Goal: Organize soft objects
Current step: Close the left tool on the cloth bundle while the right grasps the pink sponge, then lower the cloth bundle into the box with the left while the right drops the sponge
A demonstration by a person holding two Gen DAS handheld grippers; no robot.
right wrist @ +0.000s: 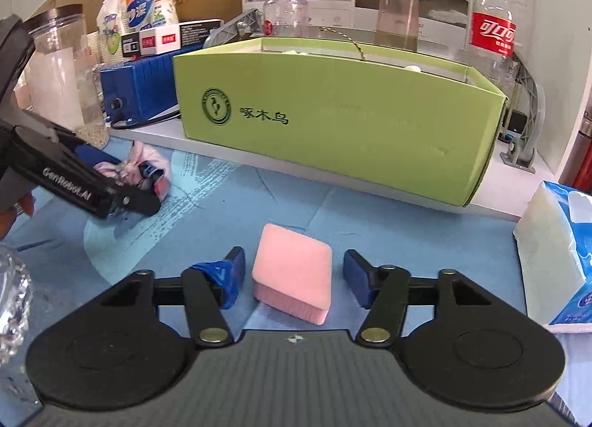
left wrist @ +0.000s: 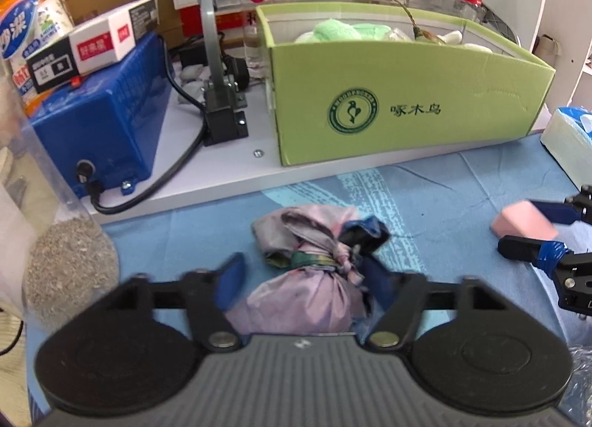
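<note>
Two grippers, both spread: left [left wrist: 301, 279] straddles one knotted bundle [left wrist: 314, 268], right [right wrist: 294, 279] straddles one pink sponge [right wrist: 292, 279], near one green box [right wrist: 333, 120].

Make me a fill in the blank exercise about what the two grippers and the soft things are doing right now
1. The open right gripper has a ____ sponge between its fingers.
2. The left gripper straddles a knotted cloth bundle, its jaws ____.
3. The box behind both is ____ in colour.
4. Both soft things lie on a ____ cloth.

Missing words: pink; open; green; blue
</note>
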